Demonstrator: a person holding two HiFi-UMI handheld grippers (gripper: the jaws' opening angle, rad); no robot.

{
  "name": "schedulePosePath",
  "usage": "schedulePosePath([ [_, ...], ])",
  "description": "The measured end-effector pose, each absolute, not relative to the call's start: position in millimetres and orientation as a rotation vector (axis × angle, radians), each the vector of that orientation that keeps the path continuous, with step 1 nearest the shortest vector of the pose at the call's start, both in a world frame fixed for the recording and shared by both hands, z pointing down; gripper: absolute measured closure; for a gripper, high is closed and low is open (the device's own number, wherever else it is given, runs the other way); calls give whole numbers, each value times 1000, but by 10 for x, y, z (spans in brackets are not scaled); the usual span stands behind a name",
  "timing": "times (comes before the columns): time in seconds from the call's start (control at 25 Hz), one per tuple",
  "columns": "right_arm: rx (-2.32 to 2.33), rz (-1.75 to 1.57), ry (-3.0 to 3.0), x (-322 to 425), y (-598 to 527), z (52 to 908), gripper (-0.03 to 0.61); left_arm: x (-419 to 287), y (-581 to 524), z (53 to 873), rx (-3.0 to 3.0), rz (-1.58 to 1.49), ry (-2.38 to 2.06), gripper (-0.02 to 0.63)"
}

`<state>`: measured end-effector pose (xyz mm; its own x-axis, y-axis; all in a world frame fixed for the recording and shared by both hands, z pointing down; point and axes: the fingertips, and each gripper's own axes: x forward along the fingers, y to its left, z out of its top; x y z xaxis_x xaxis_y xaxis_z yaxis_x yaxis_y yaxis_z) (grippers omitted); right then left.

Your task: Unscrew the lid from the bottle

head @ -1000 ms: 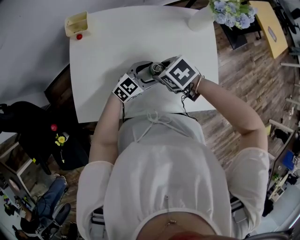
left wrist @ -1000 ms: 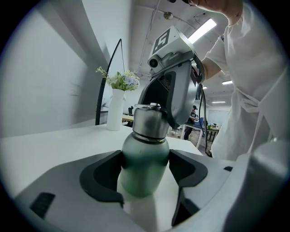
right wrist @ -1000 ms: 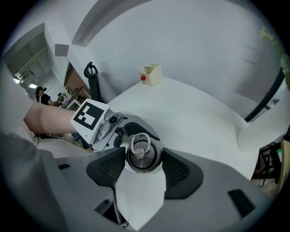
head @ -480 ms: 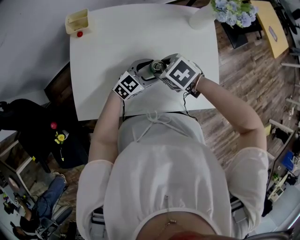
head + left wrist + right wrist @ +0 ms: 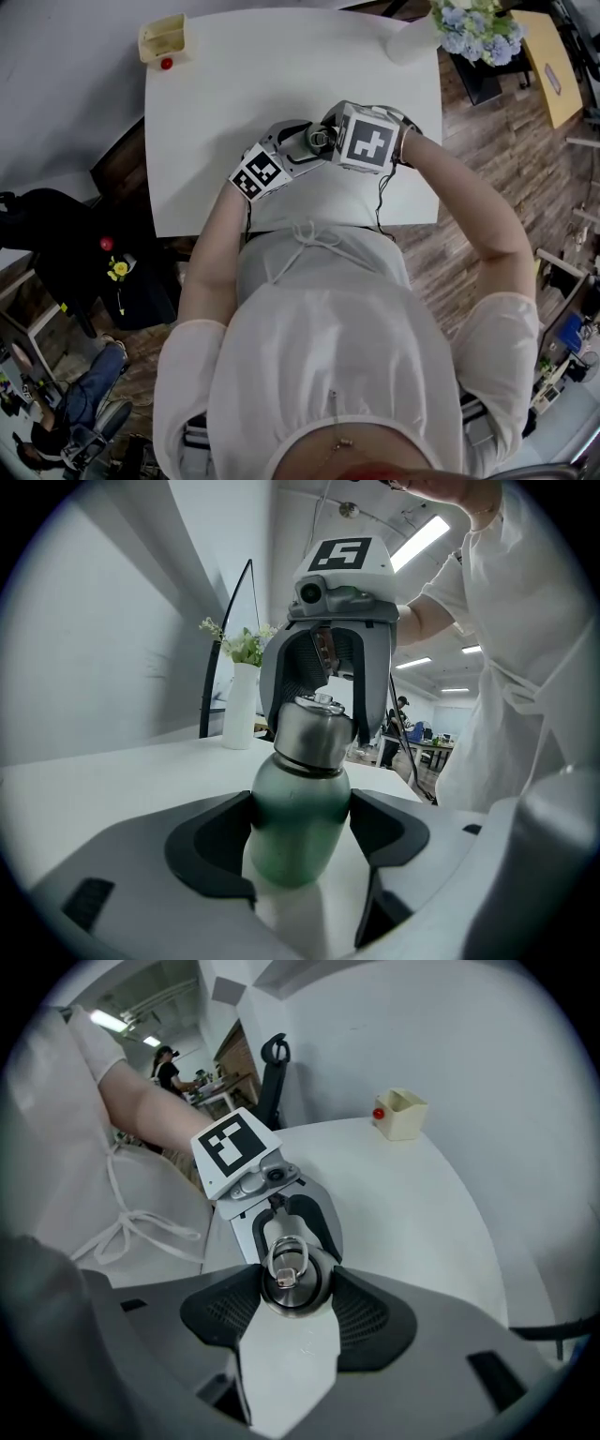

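A green bottle (image 5: 298, 829) with a steel lid (image 5: 312, 731) stands upright on the white table (image 5: 234, 84). My left gripper (image 5: 300, 850) comes in nearly level and is shut on the bottle's green body, both pads against its sides. My right gripper (image 5: 292, 1290) reaches steeply down from above and is shut on the lid (image 5: 291, 1279), whose ring handle faces the camera. In the head view the two grippers meet near the table's front edge, the left gripper (image 5: 298, 148) beside the right gripper (image 5: 323, 133), with the lid (image 5: 319, 139) between them.
A small cream box (image 5: 161, 37) with a red ball beside it sits at the table's far left corner. A white vase of flowers (image 5: 466, 26) stands at the far right corner. The table's front edge runs close to the person's body.
The right gripper has rolled about its own axis on the lid; its marker cube now faces differently. The left gripper and the bottle have stayed put.
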<state>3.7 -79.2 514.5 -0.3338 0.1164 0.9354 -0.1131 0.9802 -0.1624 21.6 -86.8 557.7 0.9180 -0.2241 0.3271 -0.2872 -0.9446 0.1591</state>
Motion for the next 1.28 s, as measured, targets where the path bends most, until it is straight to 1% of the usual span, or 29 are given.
schedulePosePath([
  [0.28,-188,88,-1858,45,-749,5150,328,211,-870,5583,2874,476,-397,273],
  [0.72,-192,107,-1888,29,-740,5073,331,199,-867,5575,2877,507,-399,273],
  [1.12,-34,179,-1933,307,-887,4869,331,196,-857,5568,2874,510,-394,273],
  [1.28,54,215,-1934,517,-963,4926,331,180,-859,5580,2862,548,-391,273],
])
